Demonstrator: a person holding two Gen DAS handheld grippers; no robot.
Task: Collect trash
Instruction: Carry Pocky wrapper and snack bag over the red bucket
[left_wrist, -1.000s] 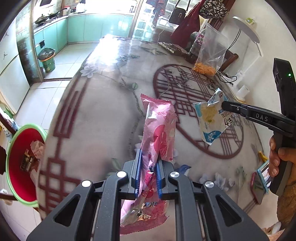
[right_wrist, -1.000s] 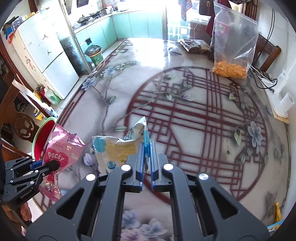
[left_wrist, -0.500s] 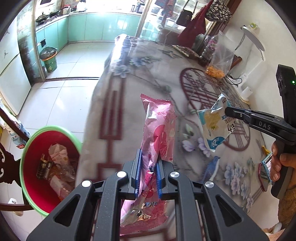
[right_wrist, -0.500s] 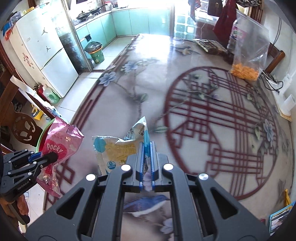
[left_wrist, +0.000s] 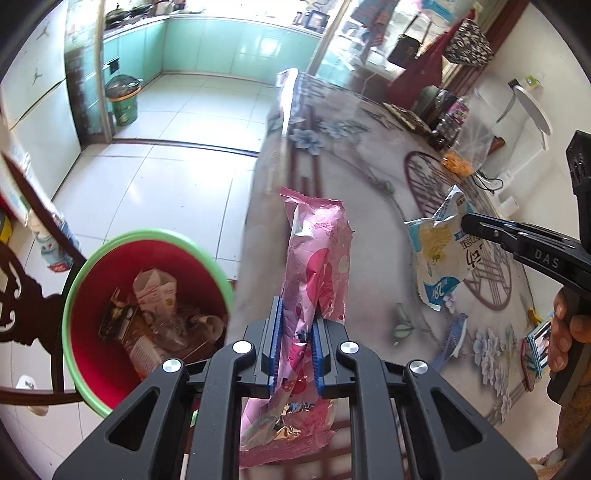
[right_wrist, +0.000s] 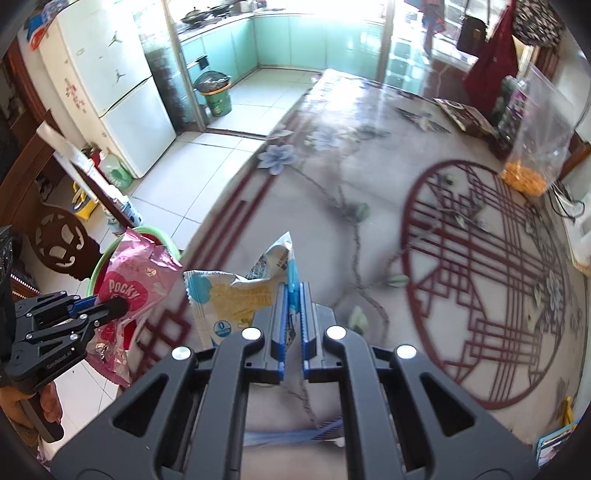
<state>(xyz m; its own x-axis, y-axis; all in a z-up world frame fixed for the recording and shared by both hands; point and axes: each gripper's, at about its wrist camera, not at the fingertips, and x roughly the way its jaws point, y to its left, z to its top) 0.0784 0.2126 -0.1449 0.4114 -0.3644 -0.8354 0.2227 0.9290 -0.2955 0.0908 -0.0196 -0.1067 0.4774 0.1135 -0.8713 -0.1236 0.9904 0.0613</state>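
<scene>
Left wrist view: the left gripper (left_wrist: 295, 343) is clamped on a pink Pocky wrapper (left_wrist: 317, 273), which is pinched between the blue pads (left_wrist: 275, 339) and stands up from them through the centre of the frame; its crumpled foil end hangs below the jaws. A red bin with a green rim (left_wrist: 83, 273) is seen at lower left on the tiled floor (left_wrist: 177, 177), partly filled with cartons and other rubbish. It lies just left of the worktop (left_wrist: 369, 206) edge. The wrapper is seen over that edge, right of the bin's opening.

At the right of the same view, the right gripper (left_wrist: 463, 221) is closed on the top corner of a white, blue and yellow snack packet (left_wrist: 439, 258), which hangs above the patterned worktop. A hand (left_wrist: 570, 332) is wrapped around its handle.

Right wrist view: the packet (right_wrist: 229, 299) is held by one thin edge between the narrow jaws of the right gripper (right_wrist: 293, 321), at bottom centre. The left gripper (right_wrist: 122, 304) and the Pocky wrapper (right_wrist: 136, 280) are seen at lower left, in front of the bin's green rim (right_wrist: 99, 266).

A clear bag of orange snacks (right_wrist: 535, 155) stands at the worktop's far right. A green dustbin (right_wrist: 216, 96) is seen on the kitchen floor, upper left.
</scene>
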